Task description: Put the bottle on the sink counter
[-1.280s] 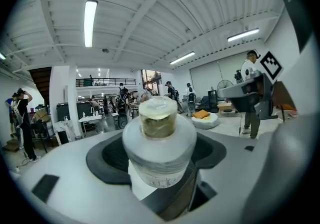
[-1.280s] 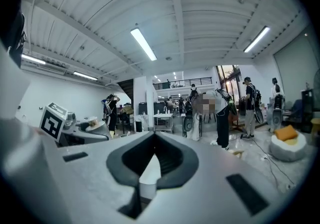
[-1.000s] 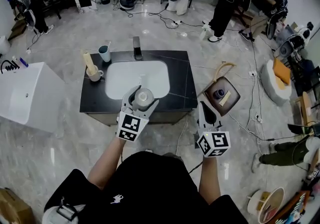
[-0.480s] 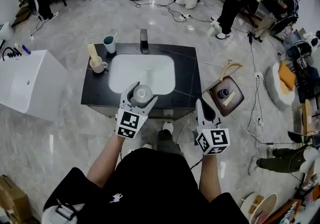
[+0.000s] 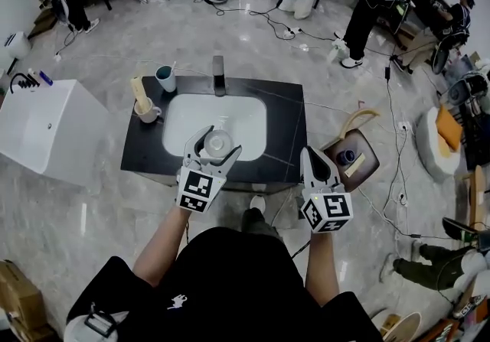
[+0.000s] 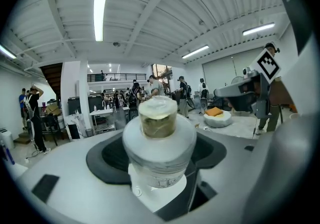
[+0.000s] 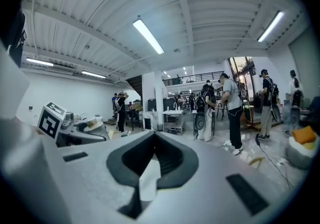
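The left hand-held gripper (image 5: 218,151) grips the bottle (image 6: 159,140) by its body, cap upward, above the front rim of the white basin (image 5: 233,112); it seems not to touch the black worktop (image 5: 287,130). The right hand-held gripper (image 5: 309,154) has its jaws together with nothing between them, just off the worktop's right front corner. The worktop's right strip lies open, and two cups (image 5: 164,79) stand at its left back corner.

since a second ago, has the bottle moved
Yes. The bottle, held in the left gripper, went forward from the front rim of the basin to over it, toward the faucet.
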`<move>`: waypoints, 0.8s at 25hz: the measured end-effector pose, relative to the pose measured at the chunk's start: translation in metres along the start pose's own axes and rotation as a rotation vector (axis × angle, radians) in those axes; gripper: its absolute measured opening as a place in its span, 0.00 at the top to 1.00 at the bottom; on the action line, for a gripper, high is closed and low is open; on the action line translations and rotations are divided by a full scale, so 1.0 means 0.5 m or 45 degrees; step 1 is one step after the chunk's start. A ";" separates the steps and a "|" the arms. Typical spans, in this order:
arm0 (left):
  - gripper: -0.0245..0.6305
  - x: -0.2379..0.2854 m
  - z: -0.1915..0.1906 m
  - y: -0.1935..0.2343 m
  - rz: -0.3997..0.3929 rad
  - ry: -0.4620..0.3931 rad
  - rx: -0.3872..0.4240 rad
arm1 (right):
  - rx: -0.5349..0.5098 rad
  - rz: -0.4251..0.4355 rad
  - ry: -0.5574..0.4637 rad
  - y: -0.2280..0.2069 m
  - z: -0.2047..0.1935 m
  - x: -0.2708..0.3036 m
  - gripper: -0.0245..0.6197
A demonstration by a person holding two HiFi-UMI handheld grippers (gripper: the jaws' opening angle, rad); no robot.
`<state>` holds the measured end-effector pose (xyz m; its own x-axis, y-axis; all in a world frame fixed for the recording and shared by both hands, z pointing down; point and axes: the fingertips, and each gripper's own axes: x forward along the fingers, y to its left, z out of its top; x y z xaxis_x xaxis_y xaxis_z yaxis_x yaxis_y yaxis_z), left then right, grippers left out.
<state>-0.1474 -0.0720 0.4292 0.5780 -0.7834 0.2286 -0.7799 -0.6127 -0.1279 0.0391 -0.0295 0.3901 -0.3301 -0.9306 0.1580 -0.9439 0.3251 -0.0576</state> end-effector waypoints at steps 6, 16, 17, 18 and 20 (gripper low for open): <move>0.45 0.092 0.039 0.006 0.039 -0.008 0.006 | 0.009 0.045 -0.012 -0.083 0.022 0.067 0.96; 0.45 0.206 0.054 0.001 0.094 0.058 0.025 | 0.055 0.125 0.007 -0.191 0.011 0.156 0.96; 0.45 0.216 0.057 -0.001 0.101 0.063 0.029 | 0.058 0.132 0.008 -0.201 0.010 0.163 0.96; 0.45 0.226 0.059 -0.002 0.106 0.066 0.032 | 0.060 0.140 0.008 -0.211 0.010 0.171 0.96; 0.45 0.248 0.062 -0.004 0.116 0.071 0.035 | 0.063 0.154 0.008 -0.231 0.007 0.188 0.96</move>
<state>-0.0668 -0.1713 0.4278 0.4899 -0.8295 0.2681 -0.8213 -0.5423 -0.1771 0.1173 -0.1552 0.4079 -0.4419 -0.8840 0.1527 -0.8959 0.4263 -0.1252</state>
